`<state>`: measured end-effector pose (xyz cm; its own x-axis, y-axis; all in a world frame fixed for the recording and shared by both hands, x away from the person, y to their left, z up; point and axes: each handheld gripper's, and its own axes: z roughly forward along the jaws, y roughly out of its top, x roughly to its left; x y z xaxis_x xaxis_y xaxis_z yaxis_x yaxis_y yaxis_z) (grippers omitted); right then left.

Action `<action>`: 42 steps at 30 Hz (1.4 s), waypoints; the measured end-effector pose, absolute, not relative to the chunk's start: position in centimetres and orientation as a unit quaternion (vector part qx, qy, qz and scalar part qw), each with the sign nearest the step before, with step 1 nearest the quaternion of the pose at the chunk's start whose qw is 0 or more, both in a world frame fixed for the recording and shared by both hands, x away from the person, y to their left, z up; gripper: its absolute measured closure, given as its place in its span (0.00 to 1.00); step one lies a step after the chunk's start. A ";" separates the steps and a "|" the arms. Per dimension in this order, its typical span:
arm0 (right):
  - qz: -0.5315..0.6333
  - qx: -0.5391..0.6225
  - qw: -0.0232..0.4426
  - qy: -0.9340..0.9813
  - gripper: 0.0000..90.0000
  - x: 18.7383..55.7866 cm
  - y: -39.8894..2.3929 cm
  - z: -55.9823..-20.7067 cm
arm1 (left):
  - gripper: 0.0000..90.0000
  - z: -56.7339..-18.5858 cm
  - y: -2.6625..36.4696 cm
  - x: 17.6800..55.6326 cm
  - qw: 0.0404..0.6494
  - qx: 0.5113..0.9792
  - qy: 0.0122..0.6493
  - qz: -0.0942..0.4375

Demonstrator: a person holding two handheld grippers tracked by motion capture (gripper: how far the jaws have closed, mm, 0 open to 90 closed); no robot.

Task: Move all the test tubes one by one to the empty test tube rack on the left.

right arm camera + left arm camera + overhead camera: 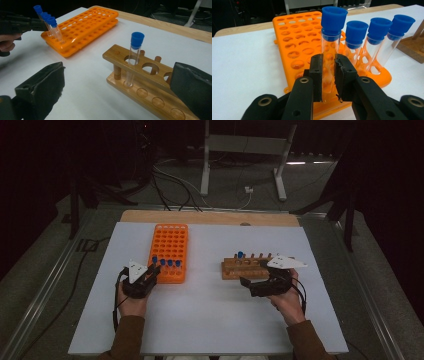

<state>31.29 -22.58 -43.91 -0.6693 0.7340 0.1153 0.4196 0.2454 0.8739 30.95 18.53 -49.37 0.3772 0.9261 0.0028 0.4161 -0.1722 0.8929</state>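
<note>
Left gripper [328,75] grips end tube [331,42] at orange rack [294,42] near edge.

Tube rack [169,251] stands on the left part of the table [210,320]; wooden rack [247,268] to its right, well apart. Four capped tubes [358,43] in the tube rack's near row. One capped tube [133,58] in the wooden rack's leftmost hole. Left gripper [328,75] at the near row's leftmost tube; right gripper [260,282] just before the wooden rack.
</note>
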 end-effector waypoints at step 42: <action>0.490 0.366 0.164 0.774 0.00 31.3 -22.1 -43.7 | 0.49 -48.5 20.0 29.0 0.478 0.707 0.460 0.245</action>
<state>31.34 -22.07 -43.65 -0.6789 0.7268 0.1047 0.4058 0.2525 0.8784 29.03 20.00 -48.46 0.4559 0.8851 -0.0932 0.4163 -0.1196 0.9013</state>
